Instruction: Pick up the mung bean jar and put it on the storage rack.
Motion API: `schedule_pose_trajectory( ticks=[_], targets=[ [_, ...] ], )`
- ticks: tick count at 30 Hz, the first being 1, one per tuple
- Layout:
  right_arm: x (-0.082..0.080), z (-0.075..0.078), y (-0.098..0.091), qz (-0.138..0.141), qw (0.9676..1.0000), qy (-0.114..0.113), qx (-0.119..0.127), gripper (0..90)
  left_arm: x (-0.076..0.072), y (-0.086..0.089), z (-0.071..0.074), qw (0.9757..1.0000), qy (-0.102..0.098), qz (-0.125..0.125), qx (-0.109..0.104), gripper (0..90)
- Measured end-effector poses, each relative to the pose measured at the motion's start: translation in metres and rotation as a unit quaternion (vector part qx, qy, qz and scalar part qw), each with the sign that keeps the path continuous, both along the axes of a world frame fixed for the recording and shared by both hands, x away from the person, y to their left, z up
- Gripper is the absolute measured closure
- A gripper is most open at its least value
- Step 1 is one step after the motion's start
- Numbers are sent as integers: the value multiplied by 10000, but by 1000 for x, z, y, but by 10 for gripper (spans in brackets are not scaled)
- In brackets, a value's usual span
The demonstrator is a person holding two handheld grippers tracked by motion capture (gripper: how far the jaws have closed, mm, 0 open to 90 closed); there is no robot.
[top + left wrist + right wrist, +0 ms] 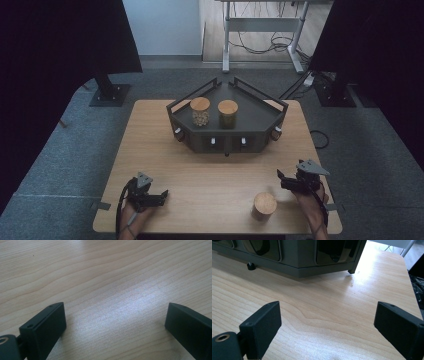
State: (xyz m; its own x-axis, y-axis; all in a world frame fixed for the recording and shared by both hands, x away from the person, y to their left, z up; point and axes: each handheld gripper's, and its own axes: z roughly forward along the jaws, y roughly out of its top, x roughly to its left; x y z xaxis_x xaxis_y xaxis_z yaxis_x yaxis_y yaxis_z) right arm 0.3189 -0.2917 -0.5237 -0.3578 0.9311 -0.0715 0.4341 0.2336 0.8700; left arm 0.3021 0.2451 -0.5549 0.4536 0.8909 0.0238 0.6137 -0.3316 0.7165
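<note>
1. The right gripper (286, 180) is held low over the table's near right corner with its jaws wide apart and nothing between them; in the right gripper view bare wood lies between them.
2. The left gripper (159, 196) rests at the near left, its jaws also spread and empty.
3. The wooden-lidded jar (264, 206) stands upright just beside the right gripper, near the table (150, 150) edge — a careless sideways reach could tip it or push it off.
4. A grip taken on the lid alone could let the body slip free.
5. The jar is seen as a short cylinder with a round, pale wooden lid; its contents cannot be told.
6. Farther off, two similar jars (200, 111) stand in the dark angular tray (260, 117) — little spare room is left beside them.
</note>
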Motion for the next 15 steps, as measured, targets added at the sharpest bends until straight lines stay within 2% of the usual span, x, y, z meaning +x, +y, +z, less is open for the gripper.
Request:
schedule_pose_trajectory(
  ticks=[15],
  targets=[
    [-3, -12, -3, -53, 9999, 88, 40, 70, 0, 0, 0, 10000, 3, 5, -1, 32]
  ],
)
